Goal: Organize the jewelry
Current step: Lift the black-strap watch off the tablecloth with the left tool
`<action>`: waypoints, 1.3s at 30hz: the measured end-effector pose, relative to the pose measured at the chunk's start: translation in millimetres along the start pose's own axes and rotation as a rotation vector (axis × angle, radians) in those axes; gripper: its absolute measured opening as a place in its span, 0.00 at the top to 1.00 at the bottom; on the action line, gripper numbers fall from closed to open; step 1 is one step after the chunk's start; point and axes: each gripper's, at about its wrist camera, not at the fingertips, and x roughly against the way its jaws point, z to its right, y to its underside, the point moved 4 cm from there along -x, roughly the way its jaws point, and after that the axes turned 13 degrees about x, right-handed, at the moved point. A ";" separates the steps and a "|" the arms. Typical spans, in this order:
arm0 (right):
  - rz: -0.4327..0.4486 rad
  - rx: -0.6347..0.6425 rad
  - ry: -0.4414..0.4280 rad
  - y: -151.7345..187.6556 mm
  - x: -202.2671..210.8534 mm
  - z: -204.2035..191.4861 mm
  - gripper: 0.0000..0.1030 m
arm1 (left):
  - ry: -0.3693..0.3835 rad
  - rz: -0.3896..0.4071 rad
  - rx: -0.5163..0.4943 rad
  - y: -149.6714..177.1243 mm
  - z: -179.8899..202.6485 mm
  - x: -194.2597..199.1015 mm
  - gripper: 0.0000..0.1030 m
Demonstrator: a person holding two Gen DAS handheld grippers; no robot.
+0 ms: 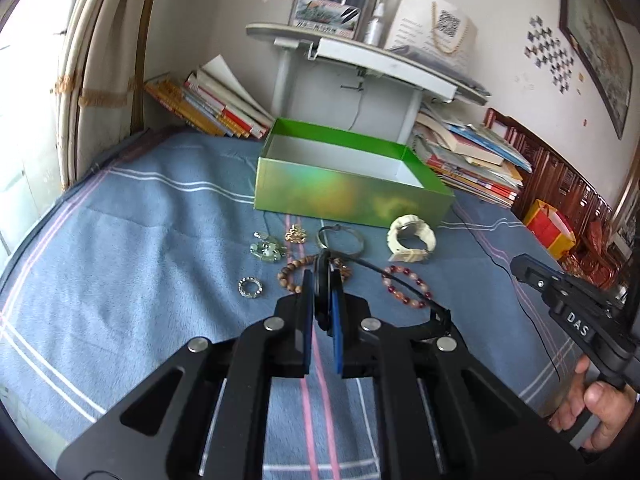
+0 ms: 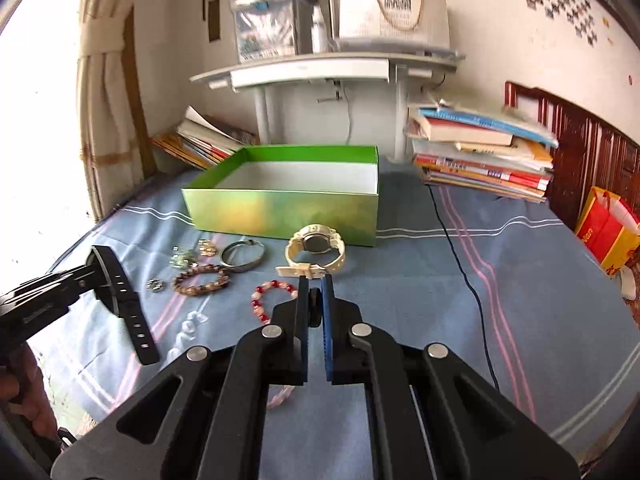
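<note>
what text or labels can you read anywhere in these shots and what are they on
"DAS": white letters on the right hand-held gripper, seen from the left wrist view.
QR code and print on the white paper bag: too small to read.
Label on the clear case on the shelf: blurred.
Book spines and the red-yellow bag: unreadable.

Ahead of me a grey desk (image 2: 320, 66) stands against a pale wall (image 1: 500, 8), books (image 2: 484, 152) stacked at both its legs. Bright daylight pours through the curtain (image 2: 106, 92) on my left. A dark wooden headboard (image 2: 592, 148) runs along the right, beside the blue striped bedsheet (image 1: 132, 216).
</note>
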 end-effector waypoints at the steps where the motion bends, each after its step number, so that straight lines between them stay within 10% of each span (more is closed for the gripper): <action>1: 0.005 0.001 0.004 2.2 3.4 -0.1 0.94 | -0.001 0.004 -0.009 2.5 2.0 3.5 0.92; 39: 0.025 -0.035 0.030 44.7 62.5 -16.0 0.94 | 0.005 -0.002 -0.043 47.4 -3.5 52.5 0.92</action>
